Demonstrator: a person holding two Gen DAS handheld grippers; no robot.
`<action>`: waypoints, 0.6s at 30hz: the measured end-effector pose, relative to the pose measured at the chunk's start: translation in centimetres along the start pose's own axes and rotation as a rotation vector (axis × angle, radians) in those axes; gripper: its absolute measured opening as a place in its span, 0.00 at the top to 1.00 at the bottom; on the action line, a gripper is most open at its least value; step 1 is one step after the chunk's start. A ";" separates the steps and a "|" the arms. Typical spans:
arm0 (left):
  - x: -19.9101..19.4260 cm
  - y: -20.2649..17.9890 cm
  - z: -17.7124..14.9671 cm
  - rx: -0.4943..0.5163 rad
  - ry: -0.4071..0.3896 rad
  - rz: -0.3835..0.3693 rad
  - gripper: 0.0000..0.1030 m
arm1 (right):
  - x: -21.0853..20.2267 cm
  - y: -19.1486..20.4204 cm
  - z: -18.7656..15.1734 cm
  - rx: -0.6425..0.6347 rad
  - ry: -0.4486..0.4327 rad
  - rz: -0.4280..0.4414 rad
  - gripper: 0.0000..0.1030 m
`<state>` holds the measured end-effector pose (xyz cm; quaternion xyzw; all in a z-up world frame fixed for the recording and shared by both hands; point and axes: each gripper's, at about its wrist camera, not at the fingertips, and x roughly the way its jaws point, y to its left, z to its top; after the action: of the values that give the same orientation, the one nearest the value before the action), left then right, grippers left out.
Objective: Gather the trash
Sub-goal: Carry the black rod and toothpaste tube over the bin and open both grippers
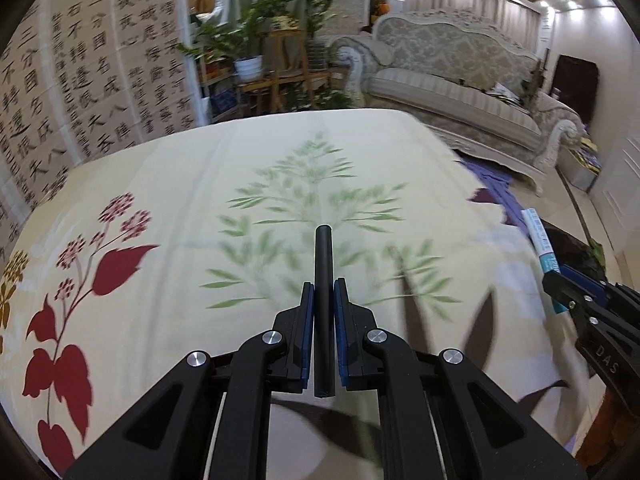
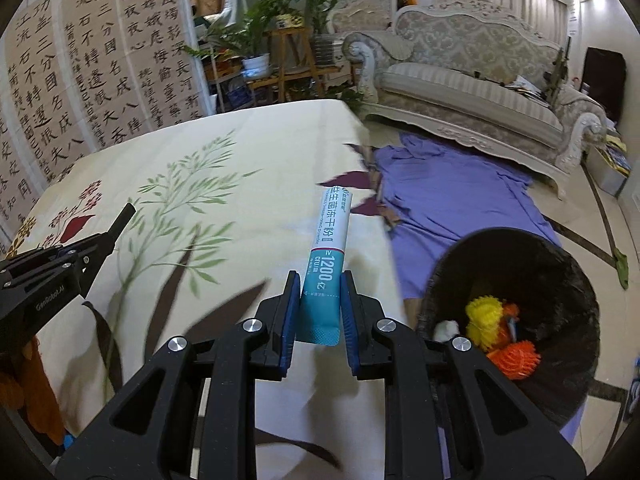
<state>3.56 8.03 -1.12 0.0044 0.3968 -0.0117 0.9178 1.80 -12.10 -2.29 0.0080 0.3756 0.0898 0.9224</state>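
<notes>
Black two-finger left gripper, blue-padded, is clamped on a slim black matte stick that stands out forward past the fingertips and back behind the pads. Black two-finger right gripper, likewise blue-padded, is clamped on a white and teal printed sachet stick, its crimped teal end behind the pads, its white end pointing ahead over the table edge. Both are held above a table draped in a cream cloth printed with green fronds and red flowers; the cloth surface under the grippers is bare, and motion blur softens its print. In the left wrist view the right gripper shows at the right edge, beyond the cloth's right border. Right of the table edge, on the floor, stands a round bin lined with a black bag, mouth open, holding a yellow spiky ball, an orange spiky ball and a small white scrap. Purple cloth lies spread on the floor between the table, the bin and a pale ornate carved sofa; beige floor tiles lie open to the right of it. Calligraphy panels line the wall close to the table's left side. Potted green plants on a wooden stand sit past the far table edge.
</notes>
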 end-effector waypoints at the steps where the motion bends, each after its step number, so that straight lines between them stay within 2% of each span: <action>1: 0.0 -0.7 0.1 0.009 -0.003 -0.010 0.89 | -0.3 -0.7 -0.1 0.009 -0.005 -0.011 0.81; 18: 0.4 -14.8 1.3 0.203 -0.043 -0.203 0.89 | -3.8 -11.8 -1.8 0.163 -0.056 -0.194 0.80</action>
<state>4.38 -6.83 -0.49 0.0567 0.3723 -0.1447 0.9150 -0.27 -24.43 -1.89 0.0491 0.3546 -0.0307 0.9332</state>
